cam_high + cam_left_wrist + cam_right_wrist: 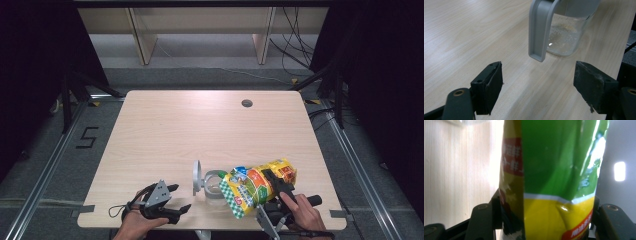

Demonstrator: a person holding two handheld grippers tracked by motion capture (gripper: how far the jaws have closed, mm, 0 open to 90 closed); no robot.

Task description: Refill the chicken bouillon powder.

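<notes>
1. high view: on the wooden table (165, 130), near its front edge, a clear glass jar (215, 186) stands with a grey flip lid (197, 177) open at its left side. the right gripper (274, 192) holds a colourful snack bag (256, 186) in green, yellow and red. the bag is tilted, and its lower end is over the mouth of the jar. the right hand (304, 214) comes in from the bottom edge. the left gripper (176, 199) is low over the table, left of the jar and apart from it. its jaws are spread and hold nothing.

2. left gripper view: the two black jaws stand wide apart with only bare table (469, 32) between them. ahead is the glass jar (566, 35). it has some pale crumbs and dust on the inside wall. the grey lid (540, 27) hangs down in front of it.

3. right gripper view: the snack bag (554, 175) sits between the two black jaws, and both pads press on its sides, so the gripper is closed on the bag. the foil is dented near the pads. at the left side the table (456, 170) shows behind the bag.
</notes>
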